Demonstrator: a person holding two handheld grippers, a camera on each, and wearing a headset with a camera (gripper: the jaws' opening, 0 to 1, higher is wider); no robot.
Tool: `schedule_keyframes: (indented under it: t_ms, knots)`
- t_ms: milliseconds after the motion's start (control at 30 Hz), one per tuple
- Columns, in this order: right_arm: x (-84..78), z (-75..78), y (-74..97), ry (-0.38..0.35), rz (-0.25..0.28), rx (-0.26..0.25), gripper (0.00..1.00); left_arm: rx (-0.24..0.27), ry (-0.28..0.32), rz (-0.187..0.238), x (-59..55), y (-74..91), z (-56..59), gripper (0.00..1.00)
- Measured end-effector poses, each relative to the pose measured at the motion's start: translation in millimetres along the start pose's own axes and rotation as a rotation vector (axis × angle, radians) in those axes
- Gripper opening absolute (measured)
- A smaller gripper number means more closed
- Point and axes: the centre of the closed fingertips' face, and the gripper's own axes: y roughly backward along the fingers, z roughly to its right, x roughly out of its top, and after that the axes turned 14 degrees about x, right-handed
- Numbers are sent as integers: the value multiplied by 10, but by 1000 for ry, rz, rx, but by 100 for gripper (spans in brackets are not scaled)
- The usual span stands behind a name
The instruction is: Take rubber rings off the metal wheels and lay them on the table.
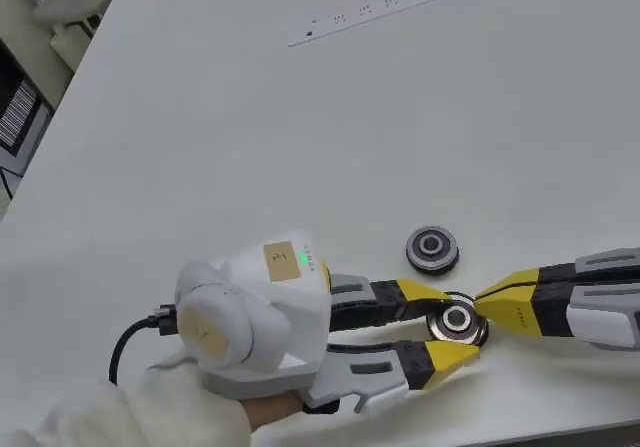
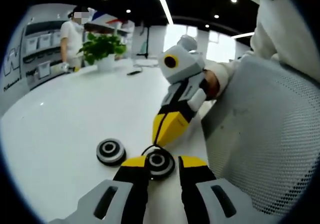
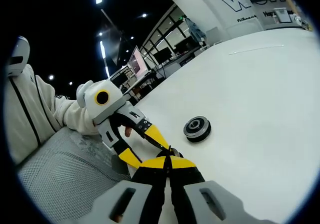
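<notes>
Wall lettering, upper right of the right gripper view: large dark letters on the white wall (image 3: pixel 239 2) start with "W"; the rest is too blurred to read, as is the smaller line beneath.
Wall lettering, left edge of the left gripper view: a big dark "W" on the pale wall panel (image 2: pixel 10 63); the small print under it is illegible.
Yellow square sticker (image 1: pixel 281 261) on the white housing of the left gripper (image 1: pixel 455 324): a dark handwritten mark, too small to read.
Barcode label (image 1: pixel 18 115), left edge of the head view: black bars, no legible digits.
Long white power strip (image 1: pixel 380 9), top of the head view: tiny dark markings, unreadable.
</notes>
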Motion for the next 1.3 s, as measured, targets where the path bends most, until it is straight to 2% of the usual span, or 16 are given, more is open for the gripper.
schedule_keyframes:
  t_ms: [200, 300, 400, 467, 633, 833, 1000, 1100, 1167, 1267, 1300]
  knots:
    - [1, 10, 26, 3, -5, -13, 0, -4, -6, -29, 40, 29, 29, 32]
    - [9, 5, 42, 10, -6, -20, 0, 3, -26, -21, 88, 62, 19, 35]
    - [35, 3, 79, 16, 1, -35, 0, 7, -25, -15, 145, 88, -2, 44]
    - [53, -28, 90, 20, 4, -33, 0, 35, -37, -6, 188, 107, -66, 48]
    - [83, -66, 118, 50, -5, -44, 0, 68, -50, 25, 324, 197, -171, 56]
    - [170, -106, 196, 83, 6, -65, 0, 109, -86, 59, 531, 358, -322, 74]
    - [278, -152, 283, 102, 34, -77, 0, 130, -124, 87, 700, 521, -370, 77]
    - [349, -202, 330, 114, 54, -75, 0, 148, -117, 106, 798, 636, -414, 80]
    - [400, -226, 373, 126, 60, -87, 0, 165, -121, 121, 839, 712, -447, 83]
    - [444, -257, 407, 137, 64, -91, 0, 188, -135, 115, 821, 789, -501, 83]
    - [484, -280, 435, 146, 69, -96, 0, 208, -138, 112, 808, 860, -543, 83]
